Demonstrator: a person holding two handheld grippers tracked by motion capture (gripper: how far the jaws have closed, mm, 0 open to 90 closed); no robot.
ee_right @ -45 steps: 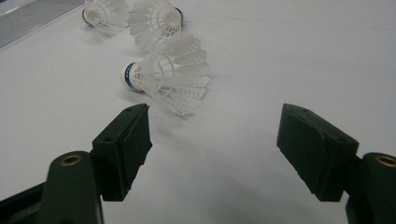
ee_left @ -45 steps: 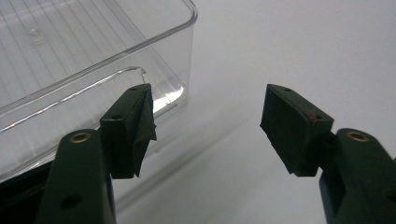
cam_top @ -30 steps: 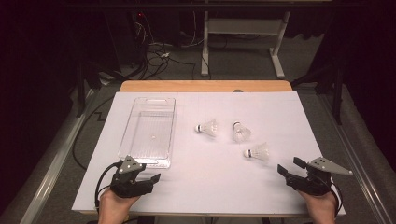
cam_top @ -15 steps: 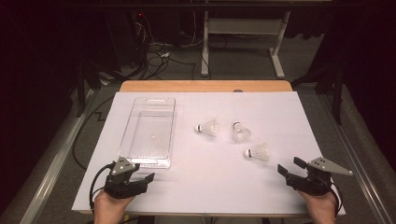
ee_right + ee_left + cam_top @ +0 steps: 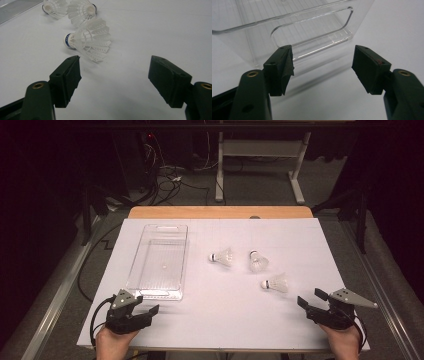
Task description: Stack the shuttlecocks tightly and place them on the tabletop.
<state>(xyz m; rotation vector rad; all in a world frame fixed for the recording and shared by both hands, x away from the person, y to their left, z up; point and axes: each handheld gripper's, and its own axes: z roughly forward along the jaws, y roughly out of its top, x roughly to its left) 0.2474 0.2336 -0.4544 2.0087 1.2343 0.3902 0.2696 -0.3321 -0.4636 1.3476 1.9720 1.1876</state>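
3 white shuttlecocks (image 5: 274, 283), nearest seemingly blue-banded; clear bin (image 5: 159, 262).

A dim lab or test workshop: beyond the grippers, tangled cables (image 5: 165, 180) cross grey carpet beneath a white-framed bench (image 5: 260, 150).

Each gripper is built of black, blocky parts: the left gripper (image 5: 145, 311) and the right gripper (image 5: 311, 301) are each topped by a grey three-cornered plate. Brass-coloured screw eyelets are set behind the flat black pads (image 5: 283, 67). A black cable is trailed from each.
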